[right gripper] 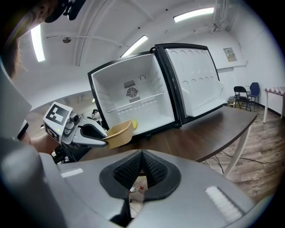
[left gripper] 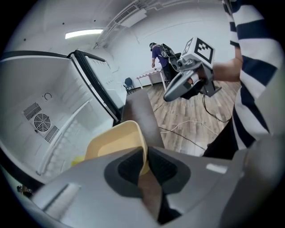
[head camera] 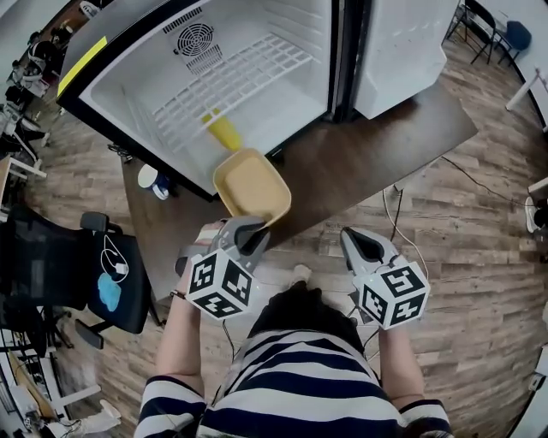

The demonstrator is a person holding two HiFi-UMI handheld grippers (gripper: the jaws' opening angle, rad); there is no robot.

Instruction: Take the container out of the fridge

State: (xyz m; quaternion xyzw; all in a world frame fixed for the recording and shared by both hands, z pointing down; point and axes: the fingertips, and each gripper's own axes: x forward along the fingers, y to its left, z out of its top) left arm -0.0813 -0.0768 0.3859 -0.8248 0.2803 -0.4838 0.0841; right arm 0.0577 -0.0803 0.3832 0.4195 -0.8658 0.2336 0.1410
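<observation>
- The left gripper (head camera: 247, 233) had its jaws clamped on the near rim of a shallow yellow plastic container (head camera: 253, 184).
- The container hung just outside the open white fridge (head camera: 300, 21), above the dark wooden table (head camera: 368, 154).
- The right gripper (head camera: 360, 242) had its jaws pressed together, holding nothing.

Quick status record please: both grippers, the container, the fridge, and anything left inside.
left gripper: shut on the rim of the tan plastic container
container position: outside the white fridge, just in front of its opening, over the dark wooden table
right gripper: shut, empty, off to the side
fridge: door open, wire shelf in place
inside: one small yellow object on the fridge floor, kind unclear
</observation>
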